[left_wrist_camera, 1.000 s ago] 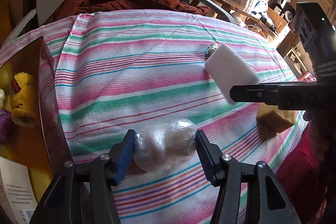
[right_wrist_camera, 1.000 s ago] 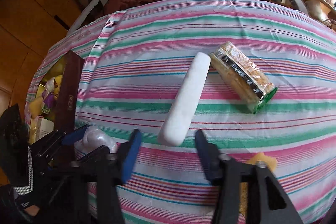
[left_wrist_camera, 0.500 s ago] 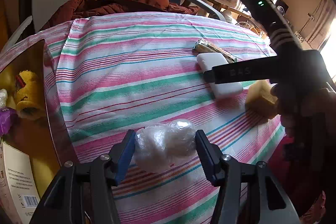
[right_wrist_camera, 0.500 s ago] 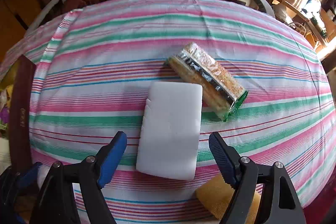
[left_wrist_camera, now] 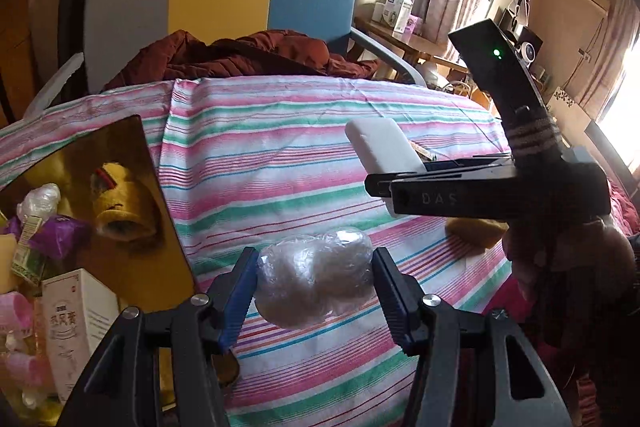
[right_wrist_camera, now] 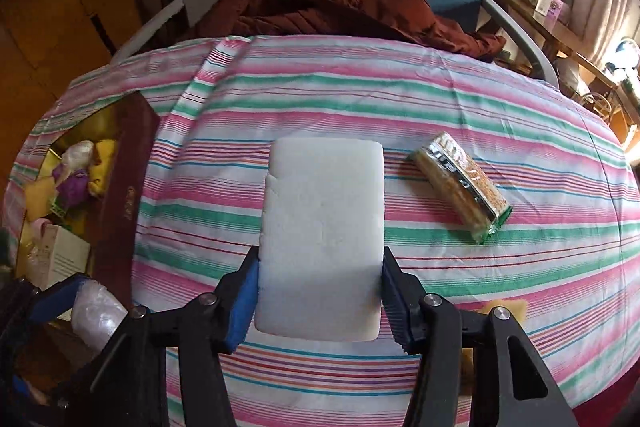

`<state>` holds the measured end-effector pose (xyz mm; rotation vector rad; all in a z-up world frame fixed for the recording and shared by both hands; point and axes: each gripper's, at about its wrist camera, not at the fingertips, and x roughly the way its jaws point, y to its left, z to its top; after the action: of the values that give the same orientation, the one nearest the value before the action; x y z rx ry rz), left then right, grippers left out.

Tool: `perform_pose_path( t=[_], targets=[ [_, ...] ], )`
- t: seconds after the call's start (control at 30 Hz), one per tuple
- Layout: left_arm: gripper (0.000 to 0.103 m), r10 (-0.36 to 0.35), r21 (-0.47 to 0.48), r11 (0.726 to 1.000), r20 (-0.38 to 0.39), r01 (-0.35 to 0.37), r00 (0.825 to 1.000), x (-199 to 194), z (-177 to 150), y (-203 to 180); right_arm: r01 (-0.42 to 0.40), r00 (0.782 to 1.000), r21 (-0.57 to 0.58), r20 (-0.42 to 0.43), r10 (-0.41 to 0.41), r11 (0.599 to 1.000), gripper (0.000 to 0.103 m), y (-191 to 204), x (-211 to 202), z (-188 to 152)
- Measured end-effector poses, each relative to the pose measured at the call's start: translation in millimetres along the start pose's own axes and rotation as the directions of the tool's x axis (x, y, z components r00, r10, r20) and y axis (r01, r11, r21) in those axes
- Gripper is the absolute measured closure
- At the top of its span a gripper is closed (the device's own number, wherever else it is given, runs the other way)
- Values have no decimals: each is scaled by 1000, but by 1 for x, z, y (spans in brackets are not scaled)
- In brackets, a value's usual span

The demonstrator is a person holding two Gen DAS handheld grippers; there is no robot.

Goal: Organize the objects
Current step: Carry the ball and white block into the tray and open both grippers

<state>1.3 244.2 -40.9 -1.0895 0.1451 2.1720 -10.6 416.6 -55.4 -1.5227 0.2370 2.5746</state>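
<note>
1. Right wrist view: the striped pink, green and white tablecloth (right_wrist_camera: 400, 99) lies bare beyond the flat white rectangular foam block (right_wrist_camera: 322, 227); the open brown box (right_wrist_camera: 120, 187) stands well left of that block.
2. The right gripper (right_wrist_camera: 318, 297) clamps the block's near end, lifted, long axis pointing away.
3. The foil-wrapped snack bar (right_wrist_camera: 460, 187) lies right of the block, slanted.
4. The left gripper (left_wrist_camera: 314, 291) squeezes a clear crumpled plastic-wrapped bundle (left_wrist_camera: 316, 281) nearer than the block.
5. "DAS" shows on the right gripper's side.
</note>
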Motion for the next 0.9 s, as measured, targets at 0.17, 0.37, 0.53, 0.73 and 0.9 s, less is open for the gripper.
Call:
perform_pose_path(
  t=[0.17,0.37,0.53,0.73,0.9],
  targets=[
    [45,74,-27,997,73,-72,995,-35,2,22,-65,997,-28,49,66,997,47,35,-17,-2],
    [45,182,-67,982,135,-174,974,-71,-3,52,-145,985,-63,86,150,987,47,77,-29,-4],
    [45,265,-95,963,171,-252,949,-91,-10,73,-211,971,-94,95,220,973,47,110,-31,-7],
    [45,352,-145,933,187,-329,917,-111,-18,103,-256,957,-140,101,271,956,47,147,-32,-7],
    [45,389,-202,913,179,-354,903,-121,-26,129,-268,953,-187,94,289,945,47,175,-31,-5]
  ],
)
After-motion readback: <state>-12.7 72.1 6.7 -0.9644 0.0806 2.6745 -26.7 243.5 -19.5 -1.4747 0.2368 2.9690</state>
